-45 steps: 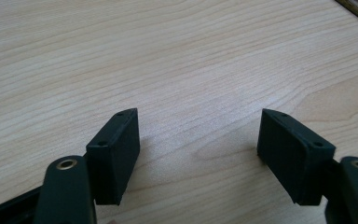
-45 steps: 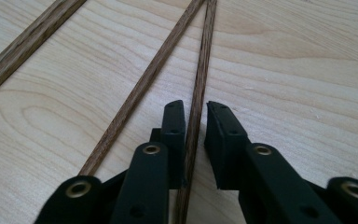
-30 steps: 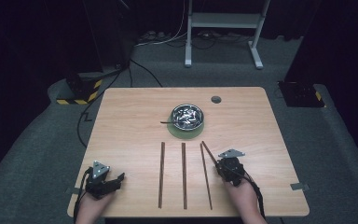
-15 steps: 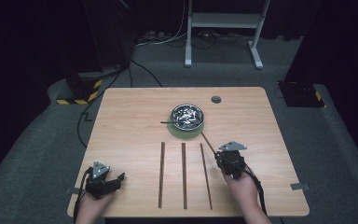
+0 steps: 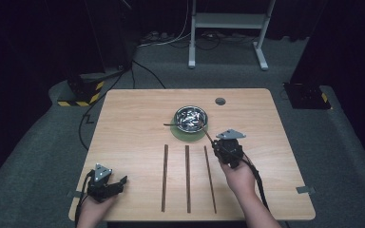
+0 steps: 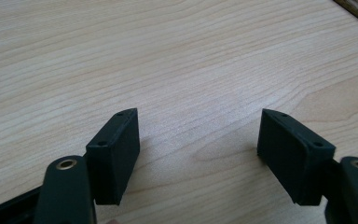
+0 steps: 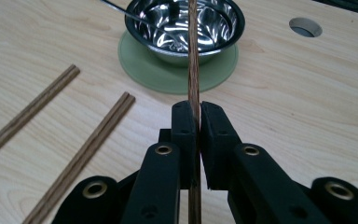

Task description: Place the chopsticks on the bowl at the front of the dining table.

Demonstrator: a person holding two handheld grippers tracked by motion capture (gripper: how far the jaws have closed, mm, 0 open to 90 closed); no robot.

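Chopstick [image 7: 193,60] of thin dark brown wood sat pinched between the pressed-together jaws of your right gripper [image 7: 195,116], its far tip reaching over the shiny round steel bowl [image 5: 190,118]. That bowl stood on a flat green round coaster [image 5: 188,133] at the middle of the pale wooden table [image 5: 123,123]. Three more dark wooden chopsticks [image 5: 187,178] lay side by side on the near half, just left of your right hand [image 5: 240,178]. Your left gripper [image 6: 198,140] rested at the near left corner, jaws spread wide with bare tabletop between them.
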